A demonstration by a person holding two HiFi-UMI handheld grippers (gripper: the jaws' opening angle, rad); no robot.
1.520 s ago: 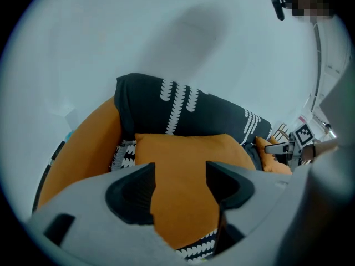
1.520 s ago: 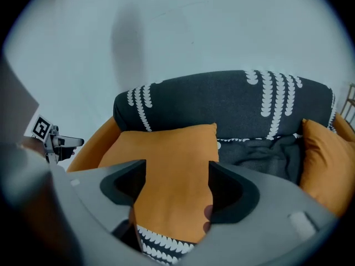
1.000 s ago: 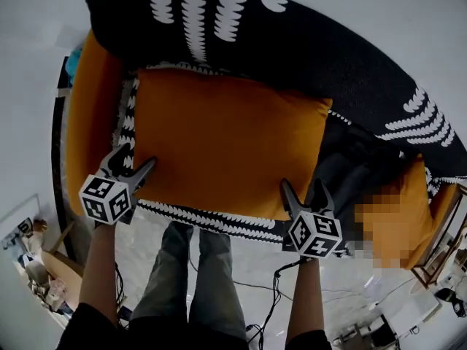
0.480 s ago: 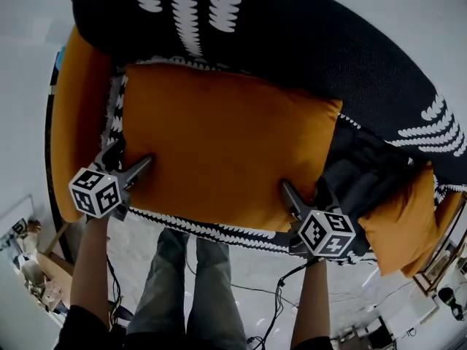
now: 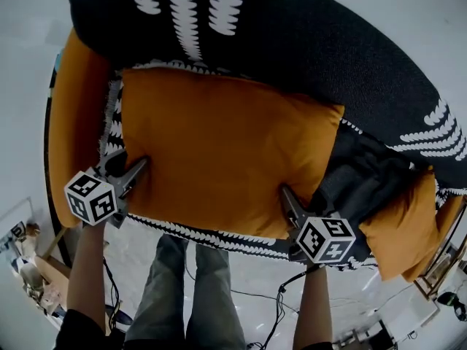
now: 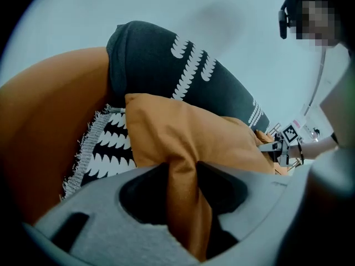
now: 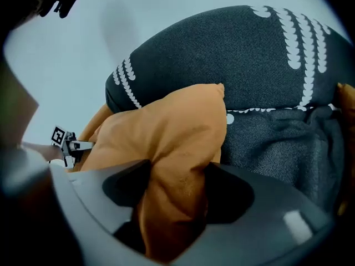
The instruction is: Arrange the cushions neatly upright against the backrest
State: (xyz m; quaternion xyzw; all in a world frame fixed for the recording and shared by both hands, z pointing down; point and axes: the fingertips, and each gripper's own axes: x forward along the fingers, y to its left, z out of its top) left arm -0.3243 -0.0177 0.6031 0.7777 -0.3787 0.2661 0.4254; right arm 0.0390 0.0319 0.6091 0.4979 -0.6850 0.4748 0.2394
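Two tongs, one big orange cushion (image 5: 226, 152), and both of them have a bite of it. The left tongs (image 5: 130, 168) are pinched onto the cushion's near left corner. Just a thin fold of orange fabric is squeezed between the pads, so the jaws sit fairly narrow, and they've just been closing. The right tongs (image 5: 300, 199) have the near right corner, but it's a much fatter wad of cushion in there, so those jaws stand wider. They've just been closing too, with the pads pressing into the stuffing. The cushion stretches from one pair of tongs to the other and spreads away from both toward the dark backrest (image 5: 306, 49) with the white leafy print, its far edge right up against it. Can't honestly tell if it's lying flat on the seat or leaning. A black-and-white fringed throw (image 5: 211, 235) peeks out under the cushion's near edge, running between the two tongs. Outside the left tongs there's another orange shape (image 5: 73, 122), either the sofa arm or one more cushion, no idea which. Out past the right tongs is rumpled dark grey fabric (image 5: 365, 173), and beyond that, well apart from the tongs, a second orange cushion (image 5: 401, 228) sits slumped at the far end. The person's legs (image 5: 190, 290) are behind the tongs, between the two arms.
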